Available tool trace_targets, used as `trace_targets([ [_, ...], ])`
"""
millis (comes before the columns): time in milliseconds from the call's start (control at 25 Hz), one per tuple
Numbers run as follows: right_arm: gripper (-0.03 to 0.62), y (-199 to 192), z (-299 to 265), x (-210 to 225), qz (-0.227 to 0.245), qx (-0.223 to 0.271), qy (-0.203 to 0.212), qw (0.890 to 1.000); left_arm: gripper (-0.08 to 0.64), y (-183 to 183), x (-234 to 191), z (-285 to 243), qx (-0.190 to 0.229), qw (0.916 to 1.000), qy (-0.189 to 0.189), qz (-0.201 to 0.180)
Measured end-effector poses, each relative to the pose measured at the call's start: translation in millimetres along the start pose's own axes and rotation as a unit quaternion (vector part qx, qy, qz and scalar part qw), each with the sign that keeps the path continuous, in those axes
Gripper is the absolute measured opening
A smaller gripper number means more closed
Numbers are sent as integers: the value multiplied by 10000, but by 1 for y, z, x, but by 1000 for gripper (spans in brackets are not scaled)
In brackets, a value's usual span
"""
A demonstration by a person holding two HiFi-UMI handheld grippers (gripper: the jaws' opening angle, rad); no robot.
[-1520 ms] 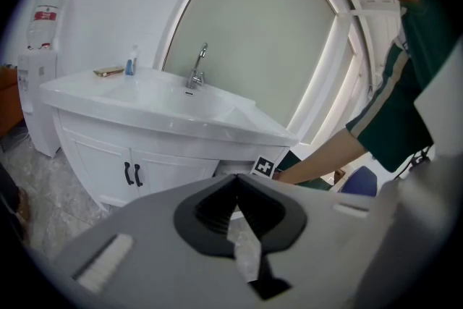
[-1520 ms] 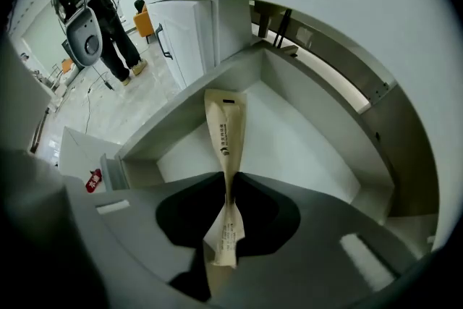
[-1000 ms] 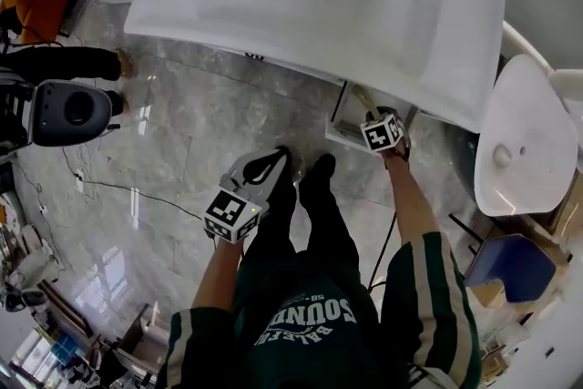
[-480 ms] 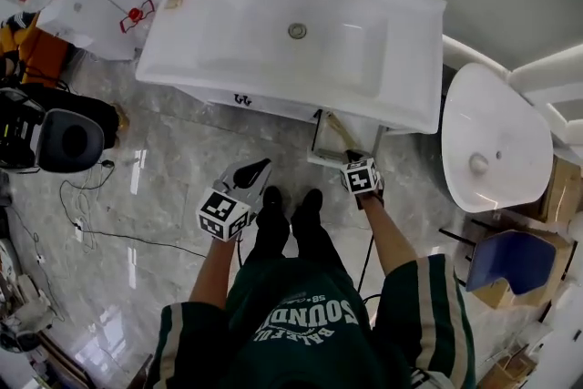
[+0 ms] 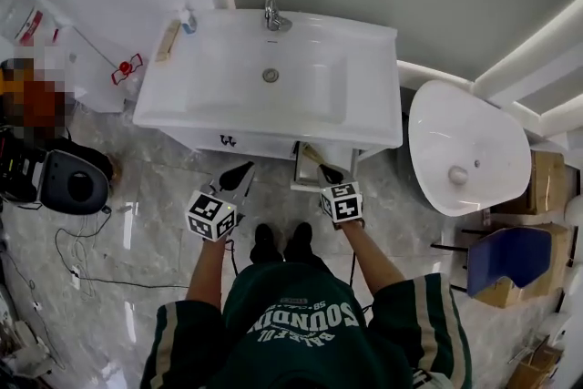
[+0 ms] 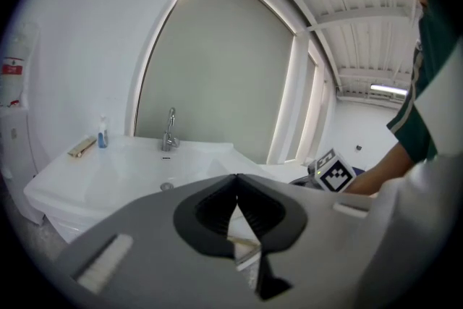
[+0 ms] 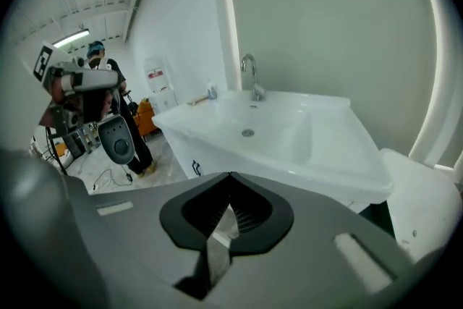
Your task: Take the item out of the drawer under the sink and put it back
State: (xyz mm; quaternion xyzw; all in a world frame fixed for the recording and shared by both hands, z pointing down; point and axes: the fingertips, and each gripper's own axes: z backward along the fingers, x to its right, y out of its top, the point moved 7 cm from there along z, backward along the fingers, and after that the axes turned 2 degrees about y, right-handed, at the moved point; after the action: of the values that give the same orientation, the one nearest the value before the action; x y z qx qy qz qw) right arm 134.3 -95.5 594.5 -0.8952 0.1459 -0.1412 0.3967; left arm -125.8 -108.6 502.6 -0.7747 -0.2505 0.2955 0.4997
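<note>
**Plainly shut: both claws empty in front of the open sink drawer**

Seen from overhead, a person in a dark green sweatshirt (image 5: pixel 301 323) stands facing a white sink counter (image 5: pixel 373 118). Large pale letters on the chest, upside down to the camera, read "SOUND"; the smaller print around them is too fine to read. A small dark mark on the cabinet front (image 5: pixel 228 139) is also unreadable, as is a red-and-white label (image 5: pixel 32 25) on the wall at the left.

Under the right side of the basin a white drawer (image 5: pixel 298 168) stands pulled out. Inside it lies the item (image 5: pixel 313 155), slim, tan and stick-shaped, resting on a slant.

The right claw (image 5: pixel 329 172) has its jaws pressed together with nothing between them; from overhead its tip shows at the drawer's front edge. The left claw (image 5: pixel 247 168) is also closed and empty, just left of the drawer, in front of the cabinet.

A chrome faucet (image 5: pixel 272 14), a small bottle (image 5: pixel 187 18) and a wooden piece (image 5: pixel 168 40) sit along the counter's back. A white toilet (image 5: pixel 465 150) stands to the right.
</note>
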Motion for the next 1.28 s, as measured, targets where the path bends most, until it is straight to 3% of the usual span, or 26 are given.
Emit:
trace_targets([
  [240,2,82,48,-9,252,1242,20,9919,49,37,0,-3,295,9993,-56,-238],
  [600,2,173,105,-27,588,2663,71,9621,49,86,-5,-1,737,9957,-136,-543],
  [720,2,183,113,-28,630,2809,54,9576,49,93,-6,-1,785,9952,-156,-560],
  [1280,2,177,119,-19,671,2832,25,9567,49,95,2,-8,810,9945,-260,-614],
])
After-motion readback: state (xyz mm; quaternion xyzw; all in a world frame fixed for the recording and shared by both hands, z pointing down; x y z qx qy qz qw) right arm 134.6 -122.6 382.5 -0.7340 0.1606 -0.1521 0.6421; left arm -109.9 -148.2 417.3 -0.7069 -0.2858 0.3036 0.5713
